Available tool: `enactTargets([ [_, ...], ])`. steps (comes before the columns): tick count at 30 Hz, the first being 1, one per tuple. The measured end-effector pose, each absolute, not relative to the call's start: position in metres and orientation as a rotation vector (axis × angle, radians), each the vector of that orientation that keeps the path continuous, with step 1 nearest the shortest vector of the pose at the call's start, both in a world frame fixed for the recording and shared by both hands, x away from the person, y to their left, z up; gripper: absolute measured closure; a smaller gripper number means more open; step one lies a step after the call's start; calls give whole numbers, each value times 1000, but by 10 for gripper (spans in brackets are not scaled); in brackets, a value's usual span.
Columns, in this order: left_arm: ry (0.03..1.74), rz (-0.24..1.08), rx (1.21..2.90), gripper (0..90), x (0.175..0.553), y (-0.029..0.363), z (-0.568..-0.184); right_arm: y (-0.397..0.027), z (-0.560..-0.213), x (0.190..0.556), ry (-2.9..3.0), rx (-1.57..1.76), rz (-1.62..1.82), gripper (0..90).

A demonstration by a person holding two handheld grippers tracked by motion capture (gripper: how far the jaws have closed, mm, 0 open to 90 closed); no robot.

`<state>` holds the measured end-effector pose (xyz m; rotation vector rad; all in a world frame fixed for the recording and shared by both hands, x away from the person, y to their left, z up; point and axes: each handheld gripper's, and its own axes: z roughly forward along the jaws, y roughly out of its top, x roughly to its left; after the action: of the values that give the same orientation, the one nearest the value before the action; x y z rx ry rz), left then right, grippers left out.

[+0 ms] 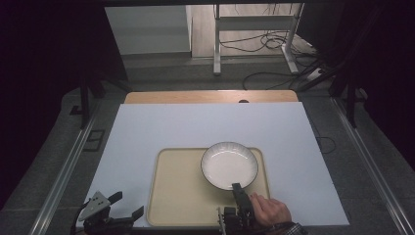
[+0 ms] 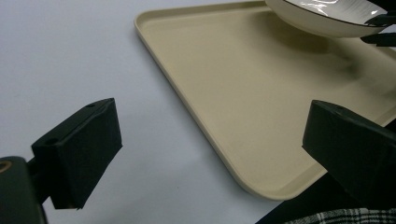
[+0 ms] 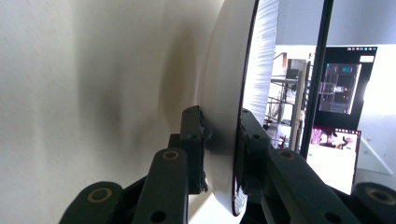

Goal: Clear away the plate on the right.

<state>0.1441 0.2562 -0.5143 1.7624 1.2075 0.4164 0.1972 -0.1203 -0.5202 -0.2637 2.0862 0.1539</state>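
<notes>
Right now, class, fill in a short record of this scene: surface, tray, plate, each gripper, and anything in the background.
surface: white sheet over a wooden table
tray: beige tray lying flat on the sheet, near edge
plate: white plate with dark rim, over the tray's right part
right gripper: right gripper shut on the plate's near rim, one jaw on each face
left gripper: left gripper open, holding nothing, left of the tray
background: cables on the floor

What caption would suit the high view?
Right gripper clamps a white bowl's rim over a beige tray.
</notes>
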Motion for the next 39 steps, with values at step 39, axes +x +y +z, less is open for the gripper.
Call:
enactTargets([
  [39, 1208, 420, 1769, 46, 144, 256, -514, -86, -540, 183, 2072, -389, 162, 773],
])
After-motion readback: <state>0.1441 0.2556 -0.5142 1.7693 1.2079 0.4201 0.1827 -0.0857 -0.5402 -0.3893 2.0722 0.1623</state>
